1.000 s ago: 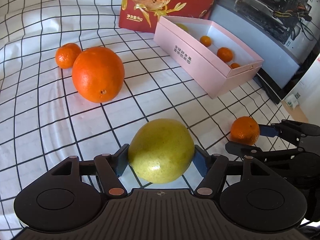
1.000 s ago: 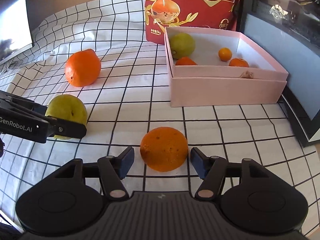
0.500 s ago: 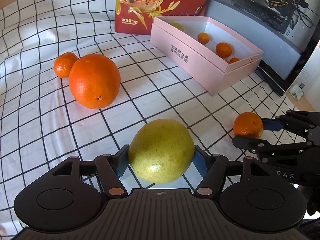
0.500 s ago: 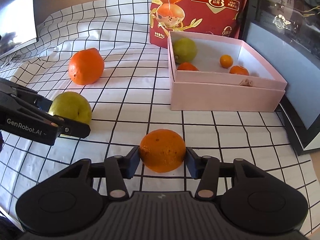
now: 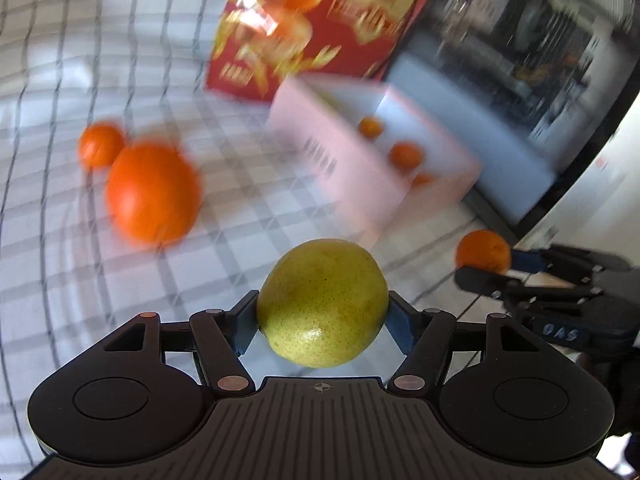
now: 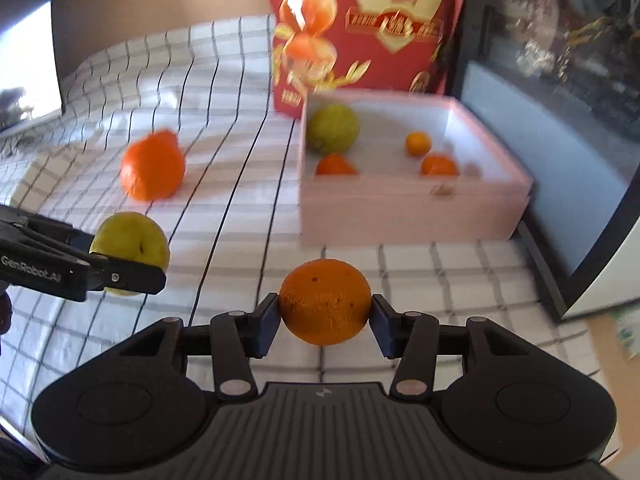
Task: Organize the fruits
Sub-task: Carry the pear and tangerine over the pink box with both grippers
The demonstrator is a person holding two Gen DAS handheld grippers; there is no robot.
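Left gripper [image 5: 322, 322] clamps a yellow-green pear [image 5: 322, 302] across its widest part, pads pressed on both flanks, fruit clear of the checked tablecloth [image 5: 60, 280]. Pink box [image 5: 360, 168] sits at 1 o'clock, big orange [image 5: 153, 191] and small mandarin [image 5: 101, 143] at 10 o'clock. Risk: round waxy skin, contact only at the pad tips; a fast swing could roll it out.

Right gripper [image 6: 324, 318] is closed on a mandarin [image 6: 325, 302], pads touching both sides. Pink box [image 6: 400, 216] at 1 o'clock already holds a green pear [image 6: 333, 129] and three small citrus. Risk: left gripper [image 6: 132, 276] with its pear at 9 o'clock; both heading for one box could collide, or a drop could bruise fruit inside.
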